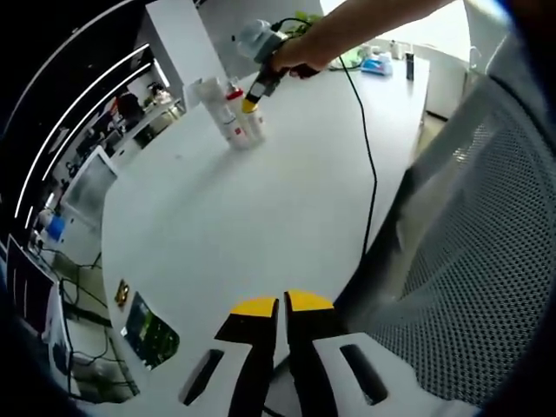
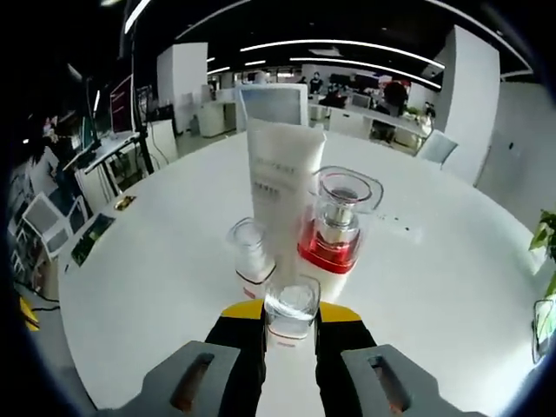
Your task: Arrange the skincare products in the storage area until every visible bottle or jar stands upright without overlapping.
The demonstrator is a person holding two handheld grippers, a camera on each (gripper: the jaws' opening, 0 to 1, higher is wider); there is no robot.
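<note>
The tube (image 2: 282, 187) stands upright mid-surface (image 2: 156, 287); a red-based bottle (image 2: 337, 228) stands just right of it, a small jar (image 2: 250, 252) just left, all seemingly upright. In front, a clear-capped bottle (image 2: 291, 311) sits upright, gripped between the right tongs (image 2: 290, 314); releasing it apparently remains. Left tongs (image 1: 281, 306) are nearly closed, empty, well away from the tube.

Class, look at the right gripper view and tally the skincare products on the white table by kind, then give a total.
Tubes: 1, the tall white tube
Red-based bottles with clear caps: 1
Small clear-capped bottles: 2, one beside the tube, one between the right tool's jaws
Total: 4
</note>
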